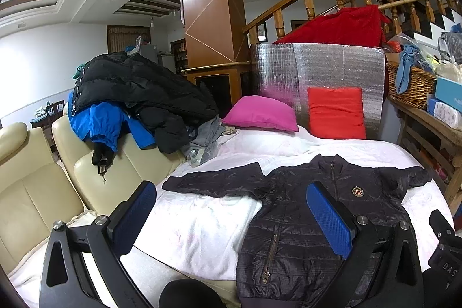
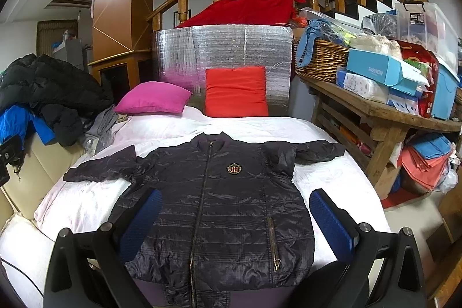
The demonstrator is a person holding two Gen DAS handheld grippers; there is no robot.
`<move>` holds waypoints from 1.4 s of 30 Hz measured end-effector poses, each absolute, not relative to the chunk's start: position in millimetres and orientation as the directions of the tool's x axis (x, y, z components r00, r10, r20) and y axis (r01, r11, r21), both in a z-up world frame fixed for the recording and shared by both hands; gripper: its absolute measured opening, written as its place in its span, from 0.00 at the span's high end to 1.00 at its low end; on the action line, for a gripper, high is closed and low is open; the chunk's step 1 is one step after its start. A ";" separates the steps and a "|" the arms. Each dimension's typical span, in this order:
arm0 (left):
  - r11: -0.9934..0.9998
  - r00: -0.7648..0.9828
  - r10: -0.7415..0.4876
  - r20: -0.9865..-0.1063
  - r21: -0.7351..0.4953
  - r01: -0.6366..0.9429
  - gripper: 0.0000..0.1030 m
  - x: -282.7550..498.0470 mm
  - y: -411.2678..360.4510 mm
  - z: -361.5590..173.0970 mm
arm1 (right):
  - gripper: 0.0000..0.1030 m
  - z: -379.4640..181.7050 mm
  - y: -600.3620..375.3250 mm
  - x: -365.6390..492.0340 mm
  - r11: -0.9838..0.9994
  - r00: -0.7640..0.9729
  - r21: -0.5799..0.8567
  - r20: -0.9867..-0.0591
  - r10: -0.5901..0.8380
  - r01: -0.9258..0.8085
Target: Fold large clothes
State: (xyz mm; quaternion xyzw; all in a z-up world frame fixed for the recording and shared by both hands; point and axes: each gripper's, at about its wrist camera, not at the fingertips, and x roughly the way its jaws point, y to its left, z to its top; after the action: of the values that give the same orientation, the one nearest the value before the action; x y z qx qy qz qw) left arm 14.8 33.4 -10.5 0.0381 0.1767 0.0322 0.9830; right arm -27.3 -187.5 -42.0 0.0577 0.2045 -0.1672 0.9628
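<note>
A dark navy quilted puffer jacket [image 2: 219,204] with a brass front zipper and a small gold-and-red crest on the chest lies face up and zipped on the white bedsheet [image 2: 326,178], collar pointing toward the pillows, both sleeves spread out to the sides. Its hem hangs near the front edge of the bed.

The left gripper [image 1: 234,218] with blue textured pads hovers above the bed with its jaws spread wide and nothing between them; one pad sits over the bare sheet, the other over the jacket's lower left side. The right gripper [image 2: 235,224] is likewise wide apart and empty, its two pads framing the jacket's lower body from above.

At the head of the bed a magenta pillow [image 2: 154,97] lies flat and a red square cushion [image 2: 236,91] leans against a silver foil insulation panel [image 2: 219,48]. A heap of black and blue coats [image 1: 130,94] is piled on the cream leather sofa [image 1: 34,192] beside the bed. A wicker basket [image 2: 320,59] sits on a wooden bench [image 2: 375,111] on the other side.
</note>
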 end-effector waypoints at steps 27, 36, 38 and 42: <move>0.994 0.936 0.071 -0.346 0.105 -0.037 0.00 14.6 28.8 -11.1 | 0.00 -41.5 -186.7 -24.5 0.935 0.858 0.039 -0.413 -0.306 0.353; 0.994 0.933 0.070 -0.353 0.109 -0.033 0.00 16.4 26.9 -12.7 | 0.00 -42.0 -187.2 -24.0 0.935 0.856 0.037 -0.416 -0.307 0.353; 0.993 0.933 0.068 -0.354 0.109 -0.031 0.00 17.0 26.5 -13.6 | 0.00 -41.8 -187.6 -23.4 0.935 0.856 0.037 -0.417 -0.306 0.352; 0.993 0.930 0.068 -0.361 0.111 -0.029 0.00 20.9 25.6 -17.0 | 0.00 -43.0 -188.5 -22.8 0.935 0.855 0.036 -0.420 -0.305 0.352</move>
State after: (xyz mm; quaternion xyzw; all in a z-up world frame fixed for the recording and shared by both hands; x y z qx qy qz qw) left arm 20.9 25.6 -17.0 0.0521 0.1852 0.0246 0.9810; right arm -22.8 -188.5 -43.0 0.0558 0.2086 -0.1710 0.9613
